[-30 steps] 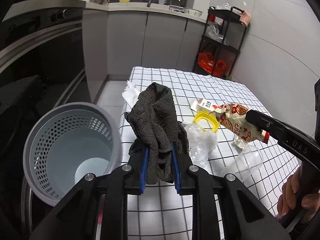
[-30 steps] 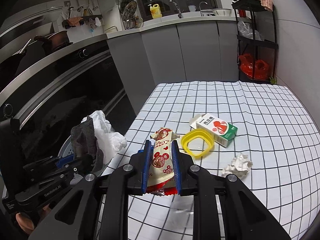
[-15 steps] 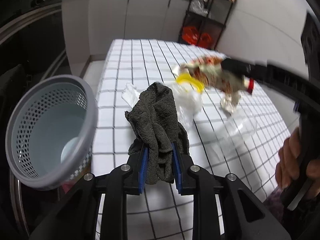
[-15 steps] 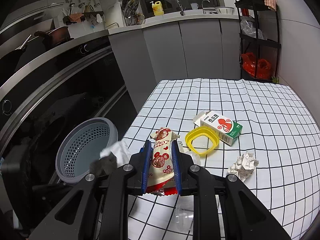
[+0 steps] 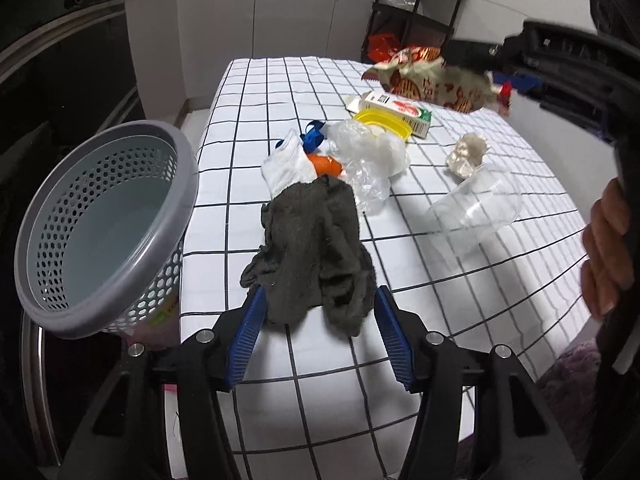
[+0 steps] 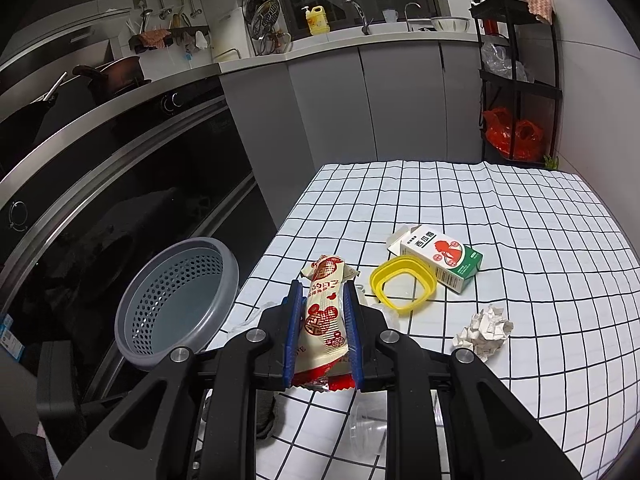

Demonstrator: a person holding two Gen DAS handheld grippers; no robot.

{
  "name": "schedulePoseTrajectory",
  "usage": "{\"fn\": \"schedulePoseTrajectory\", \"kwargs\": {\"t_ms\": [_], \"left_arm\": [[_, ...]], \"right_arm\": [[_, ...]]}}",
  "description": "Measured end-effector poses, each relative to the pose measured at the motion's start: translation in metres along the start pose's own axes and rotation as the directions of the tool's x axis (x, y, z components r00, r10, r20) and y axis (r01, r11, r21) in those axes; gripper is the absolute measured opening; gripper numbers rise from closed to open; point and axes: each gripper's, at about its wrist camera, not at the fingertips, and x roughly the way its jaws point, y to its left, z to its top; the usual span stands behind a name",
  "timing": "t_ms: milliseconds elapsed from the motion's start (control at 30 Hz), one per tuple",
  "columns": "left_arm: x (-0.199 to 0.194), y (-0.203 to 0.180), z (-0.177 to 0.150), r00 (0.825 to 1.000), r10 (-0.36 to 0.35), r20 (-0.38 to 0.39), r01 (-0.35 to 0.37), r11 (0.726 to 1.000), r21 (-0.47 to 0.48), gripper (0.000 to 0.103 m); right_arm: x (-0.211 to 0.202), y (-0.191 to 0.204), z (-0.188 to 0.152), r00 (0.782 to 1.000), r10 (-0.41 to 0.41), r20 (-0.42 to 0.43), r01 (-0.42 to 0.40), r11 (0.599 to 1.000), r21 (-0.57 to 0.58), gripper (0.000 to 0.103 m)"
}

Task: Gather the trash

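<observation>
- Left tongs (image 5: 318, 312): jaws opening; a dark grey cloth (image 5: 314, 252) sits between the blue pads (image 5: 246, 338), which stand spread and apart from most of it; the cloth's lower folds droop between them and its upper part rests over the checked table (image 5: 256, 112); firm contact at either pad cannot be told.
- Grey perforated basket (image 5: 100, 224): to the left of the left tongs, off the table's edge, tilted with its mouth toward the camera; nothing seen inside.
- Ahead of the left tongs, beyond the cloth: a white wad (image 5: 286, 166), an orange piece (image 5: 326, 165), a blue scrap (image 5: 313, 135) and crumpled clear plastic (image 5: 364, 156), all touching in one heap.
- Ahead and right of the left tongs: a clear plastic cup (image 5: 476, 210) on its side; a crumpled paper ball (image 5: 468, 152) just beyond it.
- Right tongs (image 6: 323, 288): pressed narrowly on a red-and-cream snack wrapper (image 6: 325, 320), pinched lengthwise between the pads and clear of the table; a hand (image 5: 606, 248) shows on the grip in the left view.
- Ahead and right of the right tongs: a yellow ring-shaped lid (image 6: 402, 286) lies flat, touching a small red, white and green carton (image 6: 438, 258) behind it.
- The basket lies to the left of the right tongs.
</observation>
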Motion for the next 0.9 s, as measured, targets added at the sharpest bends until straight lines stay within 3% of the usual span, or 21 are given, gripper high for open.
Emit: {"fn": "schedulePoseTrajectory", "kwargs": {"t_ms": [100, 133, 200, 333, 767, 833, 900], "left_arm": [[0.005, 0.002, 0.001, 1.000, 0.002, -0.004, -0.002, 1.000, -0.008, 0.050], [0.007, 0.002, 0.001, 1.000, -0.006, -0.009, 0.006, 1.000, -0.011, 0.038], [0.008, 0.001, -0.001, 1.000, -0.011, -0.015, 0.011, 1.000, -0.005, 0.024], [0.003, 0.001, -0.002, 0.999, -0.032, -0.004, 0.032, 0.999, 0.003, 0.017], [-0.046, 0.009, 0.010, 0.986, -0.105, 0.132, 0.105, 0.994, 0.000, 0.011], [-0.050, 0.012, 0.011, 0.984, -0.106, 0.143, 0.108, 0.994, -0.009, 0.001], [-0.057, 0.014, 0.014, 0.980, -0.112, 0.165, 0.114, 0.993, -0.007, 0.001]], "right_arm": [[-0.001, 0.002, 0.000, 1.000, 0.001, 0.001, -0.001, 1.000, -0.006, 0.020], [-0.001, 0.002, 0.000, 1.000, 0.000, 0.003, 0.000, 1.000, -0.008, 0.020], [-0.002, 0.002, -0.001, 1.000, -0.001, 0.002, 0.001, 1.000, -0.007, 0.020], [-0.003, 0.001, 0.000, 1.000, -0.002, 0.001, 0.002, 1.000, -0.001, 0.020], [-0.008, 0.000, 0.002, 1.000, -0.007, 0.017, 0.007, 1.000, 0.008, 0.020], [-0.008, -0.001, 0.002, 1.000, -0.007, 0.018, 0.007, 1.000, 0.009, 0.020], [-0.008, -0.001, 0.002, 1.000, -0.008, 0.019, 0.008, 1.000, 0.009, 0.020]]}}
